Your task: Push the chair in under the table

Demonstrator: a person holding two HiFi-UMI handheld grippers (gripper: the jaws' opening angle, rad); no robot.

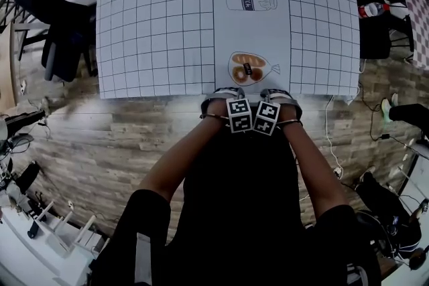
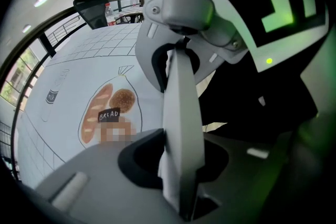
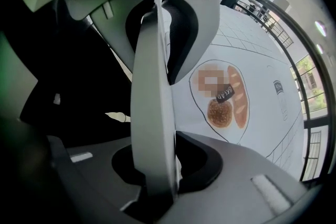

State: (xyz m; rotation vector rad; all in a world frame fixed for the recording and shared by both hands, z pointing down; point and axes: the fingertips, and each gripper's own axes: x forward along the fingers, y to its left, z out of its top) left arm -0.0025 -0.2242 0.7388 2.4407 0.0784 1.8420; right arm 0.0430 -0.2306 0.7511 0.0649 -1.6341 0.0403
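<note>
Holding the left gripper [image 2: 180, 60] and the right gripper [image 3: 152, 18] side by side, pointing down at the middle of the table's [image 1: 154, 43] near edge, just short of the bread drawing [image 1: 248, 68]. Both clenched, jaws pressed together with nothing seen between them. Directly beneath, against that near edge, the black chair [image 1: 241, 171], only partly made out.

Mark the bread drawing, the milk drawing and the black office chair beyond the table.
bread drawing [image 1: 247, 68]: head view, on its dark label.
milk drawing [image 1: 251, 0]: head view, on the word milk.
black office chair [image 1: 59, 13]: head view, top left, on its dark body.
</note>
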